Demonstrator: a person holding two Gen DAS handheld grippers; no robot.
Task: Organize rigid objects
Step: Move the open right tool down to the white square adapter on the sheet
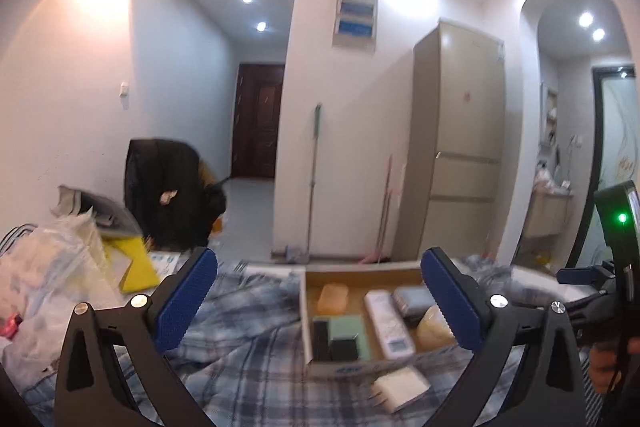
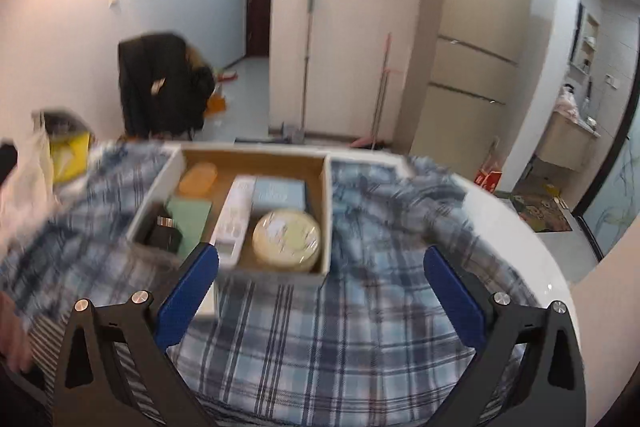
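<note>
My right fingers [image 2: 322, 291] stand wide apart with nothing between them, over the plaid cloth [image 2: 340, 339] on the desk; my left fingers [image 1: 320, 301] gape empty too, a white charger [image 1: 400, 387] lying between them. Just beyond the fingertips sits the cardboard box [image 2: 326, 211], holding a remote [image 2: 234, 215], a round tin [image 2: 287, 239], an orange case [image 2: 198, 179] and a green card [image 2: 191, 217].

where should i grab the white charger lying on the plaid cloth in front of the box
Take the white charger across its flat block body, coming down from above with the left hand-held gripper, whose jaws stand open. It lies flat on the plaid cloth, just outside the cardboard box, with its prongs pointing left, so close on the two plain sides, clear of the prongs.
</note>
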